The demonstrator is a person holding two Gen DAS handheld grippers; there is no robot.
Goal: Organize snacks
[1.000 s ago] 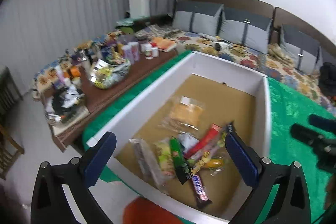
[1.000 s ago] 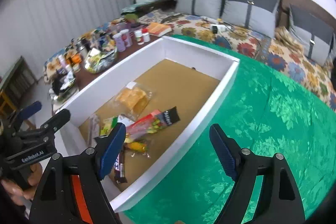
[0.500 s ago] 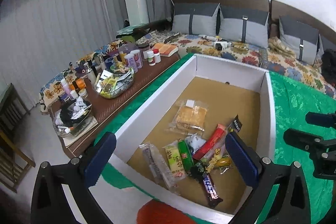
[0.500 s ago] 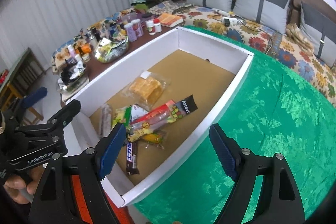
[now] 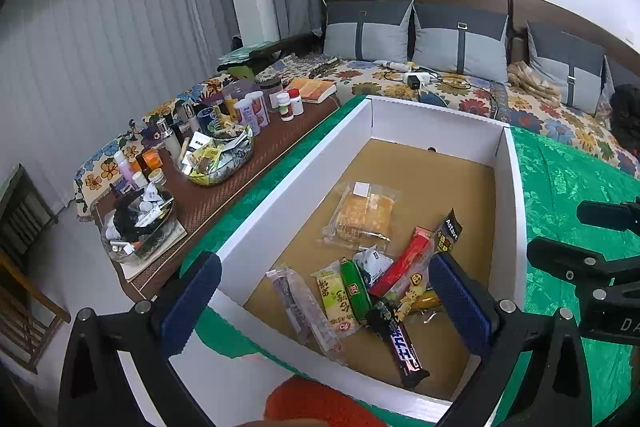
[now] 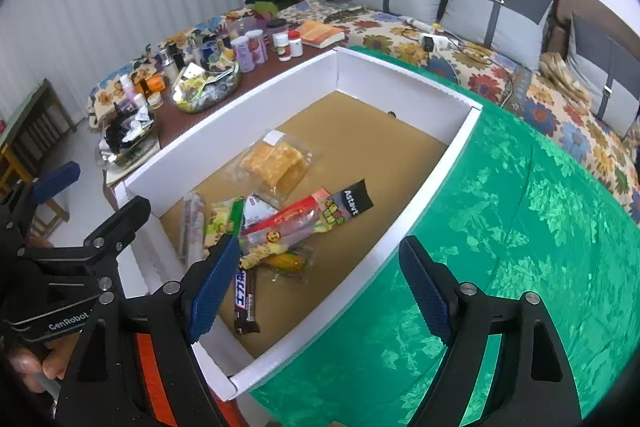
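A white cardboard box [image 5: 288,203] with a brown floor lies on a green cloth; it also shows in the right wrist view [image 6: 420,195]. Inside are several snacks: a clear pack of yellow crackers [image 5: 362,213] [image 6: 276,165], a red stick pack [image 5: 402,261], a green stick [image 5: 354,289], a dark chocolate bar [image 5: 404,345] [image 6: 245,297] and a clear wrapped bar [image 5: 300,305]. My left gripper [image 5: 324,303] is open and empty above the box's near end. My right gripper [image 6: 320,291] is open and empty above the box's near right wall.
A brown side table [image 5: 216,195] left of the box holds bottles, jars, a book and bowls of packets [image 5: 218,157]. Green cloth [image 6: 520,247] spreads right of the box. A flowered bed with grey pillows [image 5: 456,43] lies behind. A wooden chair [image 5: 24,291] stands far left.
Both grippers have risen and drawn back from the box, so more of the box and room shows. Both stay open. The snacks have not moved.
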